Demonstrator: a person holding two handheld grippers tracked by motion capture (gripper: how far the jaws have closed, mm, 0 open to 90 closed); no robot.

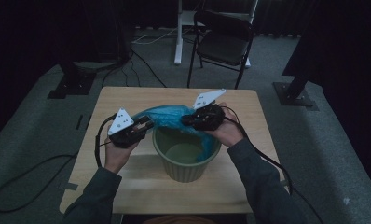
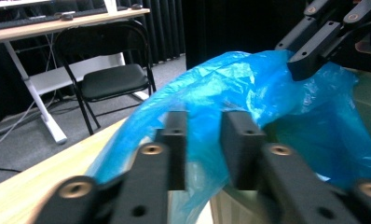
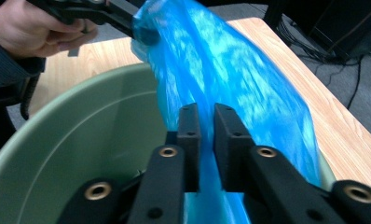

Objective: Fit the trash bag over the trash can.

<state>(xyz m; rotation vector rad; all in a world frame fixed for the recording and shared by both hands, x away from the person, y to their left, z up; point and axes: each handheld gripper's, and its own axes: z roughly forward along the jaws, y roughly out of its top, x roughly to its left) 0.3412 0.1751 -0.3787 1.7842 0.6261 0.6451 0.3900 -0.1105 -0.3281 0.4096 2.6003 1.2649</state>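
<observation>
A crumpled blue plastic bag (image 1: 167, 116) arches over the back rim of a green round pot (image 1: 183, 170) on the wooden table (image 1: 127, 100), one end hanging down inside the pot. My left gripper (image 1: 148, 123) sits at the bag's left end. In the left gripper view its jaws (image 2: 204, 140) stand apart with bag film (image 2: 230, 88) lying loosely between them. My right gripper (image 1: 186, 120) is at the pot's back rim. In its own view (image 3: 207, 140) a narrow gap shows between the pads, with the bag (image 3: 230, 70) running through it above the pot's inside (image 3: 81, 121).
A black folding chair (image 1: 223, 42) and a white desk leg (image 1: 178, 46) stand on the grey carpet beyond the table. Cables (image 1: 146, 70) trail across the floor. Bare tabletop lies in front of and beside the pot.
</observation>
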